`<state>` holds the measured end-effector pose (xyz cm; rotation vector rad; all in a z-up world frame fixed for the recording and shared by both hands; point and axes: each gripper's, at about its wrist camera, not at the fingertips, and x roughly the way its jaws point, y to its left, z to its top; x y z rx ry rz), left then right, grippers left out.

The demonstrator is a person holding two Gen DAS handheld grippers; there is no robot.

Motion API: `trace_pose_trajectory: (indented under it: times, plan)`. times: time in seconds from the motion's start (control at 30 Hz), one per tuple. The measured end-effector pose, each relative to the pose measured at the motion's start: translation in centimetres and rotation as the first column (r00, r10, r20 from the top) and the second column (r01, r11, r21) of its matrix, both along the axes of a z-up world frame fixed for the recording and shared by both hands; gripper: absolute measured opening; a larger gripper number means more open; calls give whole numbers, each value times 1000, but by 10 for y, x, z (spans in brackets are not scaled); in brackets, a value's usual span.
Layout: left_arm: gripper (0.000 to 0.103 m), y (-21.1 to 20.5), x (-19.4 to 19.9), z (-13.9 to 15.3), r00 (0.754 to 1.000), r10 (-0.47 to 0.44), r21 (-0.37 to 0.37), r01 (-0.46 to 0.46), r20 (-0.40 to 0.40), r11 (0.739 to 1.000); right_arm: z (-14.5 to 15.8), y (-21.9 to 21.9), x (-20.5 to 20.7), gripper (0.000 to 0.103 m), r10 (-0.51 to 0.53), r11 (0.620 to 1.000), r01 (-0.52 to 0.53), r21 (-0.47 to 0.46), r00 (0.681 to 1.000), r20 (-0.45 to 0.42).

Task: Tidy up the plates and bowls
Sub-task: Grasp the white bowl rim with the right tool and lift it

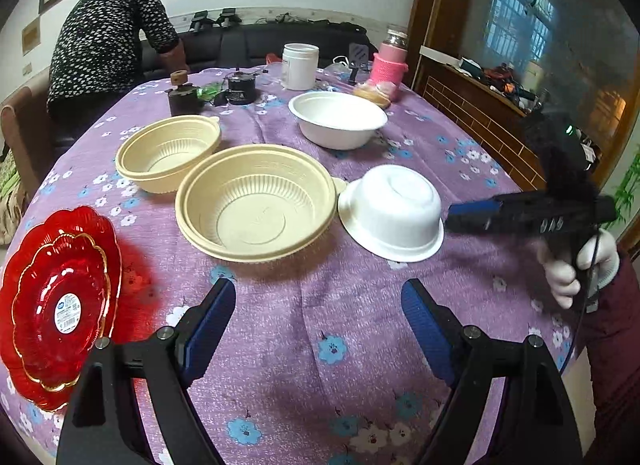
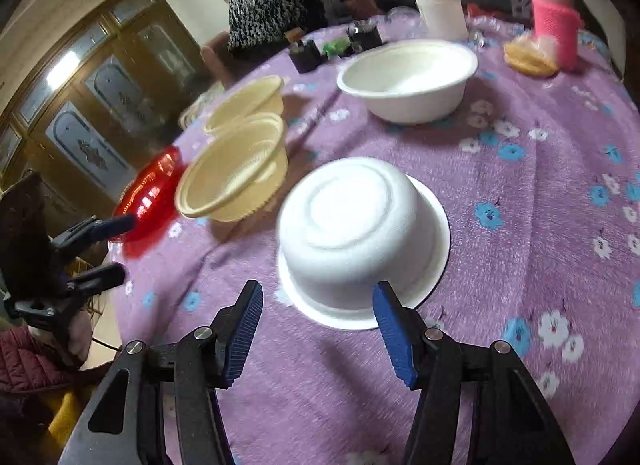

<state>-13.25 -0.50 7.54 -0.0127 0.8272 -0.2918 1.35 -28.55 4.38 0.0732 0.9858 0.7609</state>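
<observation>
A small white bowl lies upside down on the purple flowered cloth; it fills the middle of the right wrist view. My right gripper is open just short of its rim and empty; it shows from the side in the left wrist view. A larger white bowl stands upright behind. Two beige ribbed bowls stand left of it. Two stacked red plates lie at the table's left edge. My left gripper is open and empty above bare cloth.
At the far side stand a white jar, a pink wrapped bottle, a bag of buns and small dark containers. A person in a spotted top bends over behind the table. A brick-fronted cabinet is at right.
</observation>
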Motion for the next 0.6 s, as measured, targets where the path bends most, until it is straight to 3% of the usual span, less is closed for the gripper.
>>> trace_pose_trajectory:
  times: [0.07,0.17,0.3,0.37,0.47,0.6]
  plan:
    - [84,1,2,-4,1000,0,-17,0,-19,1000,7,-15,1,62,-126,991,125,43,991,32]
    - [84,-2,5,-9,999,-13,-43,11,-45,999,7,-30,12,62,-339,940,334,73,938,69]
    - [84,-14,7,-16,997,-40,-29,39,-63,999,-17,-38,45,63,-482,852,486,193,873,-70]
    - [84,-22,9,-21,995,-56,-19,55,-77,998,-31,-32,65,63,-489,840,505,198,863,-126]
    - [84,-31,10,-27,993,-83,-11,82,-87,997,-45,-19,78,64,-405,848,455,272,887,-221]
    - [84,-30,15,-39,989,-88,-36,84,-123,996,-43,2,66,64,-213,914,285,290,943,-257]
